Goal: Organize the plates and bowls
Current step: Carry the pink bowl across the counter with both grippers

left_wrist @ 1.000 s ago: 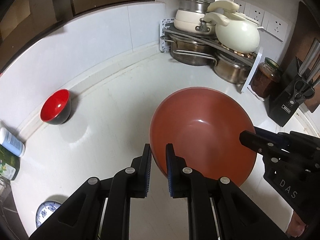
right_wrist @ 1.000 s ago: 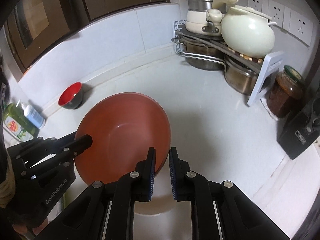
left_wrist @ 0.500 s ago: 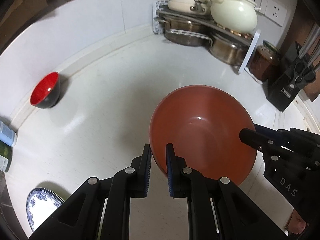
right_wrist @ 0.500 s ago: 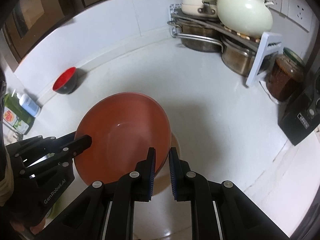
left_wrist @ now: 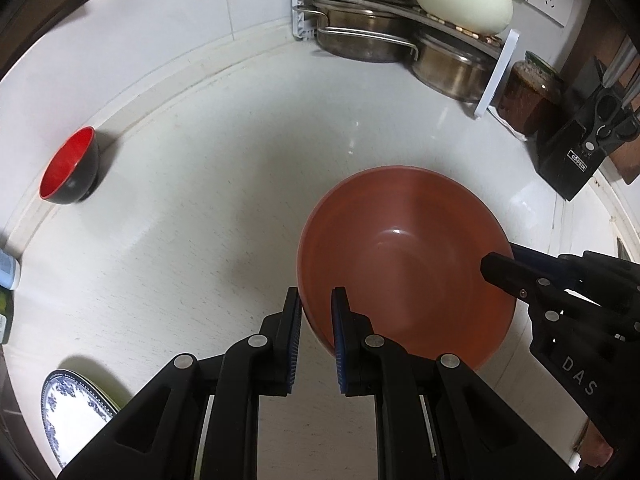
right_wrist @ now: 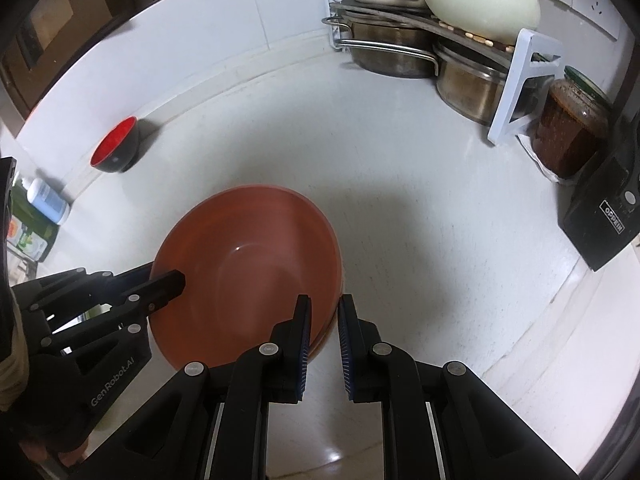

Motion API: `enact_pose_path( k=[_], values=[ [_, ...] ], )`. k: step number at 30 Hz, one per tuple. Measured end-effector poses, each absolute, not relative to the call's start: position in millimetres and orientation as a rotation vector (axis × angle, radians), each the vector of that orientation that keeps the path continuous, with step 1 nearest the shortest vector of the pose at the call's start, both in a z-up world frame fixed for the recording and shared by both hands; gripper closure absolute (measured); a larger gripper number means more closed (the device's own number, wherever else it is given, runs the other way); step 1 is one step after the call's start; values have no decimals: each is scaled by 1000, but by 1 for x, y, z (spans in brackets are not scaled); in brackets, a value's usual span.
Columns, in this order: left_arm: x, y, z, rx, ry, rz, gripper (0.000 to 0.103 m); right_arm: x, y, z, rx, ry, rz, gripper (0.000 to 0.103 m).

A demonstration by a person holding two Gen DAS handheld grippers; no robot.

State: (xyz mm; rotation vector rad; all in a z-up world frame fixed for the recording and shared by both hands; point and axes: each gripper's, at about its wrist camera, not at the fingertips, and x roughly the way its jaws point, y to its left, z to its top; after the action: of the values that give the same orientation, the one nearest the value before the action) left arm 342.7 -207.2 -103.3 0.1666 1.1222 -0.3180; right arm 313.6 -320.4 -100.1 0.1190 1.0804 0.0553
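While both grippers pinch opposite rims, the terracotta bowl [left_wrist: 404, 264] opens upward.

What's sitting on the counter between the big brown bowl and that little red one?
Nothing: in both wrist views bare counter separates brown bowl and red bowl.

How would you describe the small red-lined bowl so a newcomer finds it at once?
Start at the white counter and follow the tiled back wall leftward, away from the corner pot rack. The small bowl stands alone there. Unlike the big terracotta bowl, it is black outside and glossy red inside.
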Motion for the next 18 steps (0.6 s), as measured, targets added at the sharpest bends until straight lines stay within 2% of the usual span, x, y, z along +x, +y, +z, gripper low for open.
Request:
enact_pose_path(
  k=[10, 15, 18],
  values=[
    [345, -207, -108, 164, 1138, -325, 85, 318, -319, -107, 117, 1102, 61, 87],
    [345, -208, -107, 158, 1141, -331, 75, 318, -320, -107, 114, 1098, 59, 87],
    [344, -208, -106, 163, 1130, -324, 62, 318, -320, -107, 121, 1102, 64, 87]
  ],
)
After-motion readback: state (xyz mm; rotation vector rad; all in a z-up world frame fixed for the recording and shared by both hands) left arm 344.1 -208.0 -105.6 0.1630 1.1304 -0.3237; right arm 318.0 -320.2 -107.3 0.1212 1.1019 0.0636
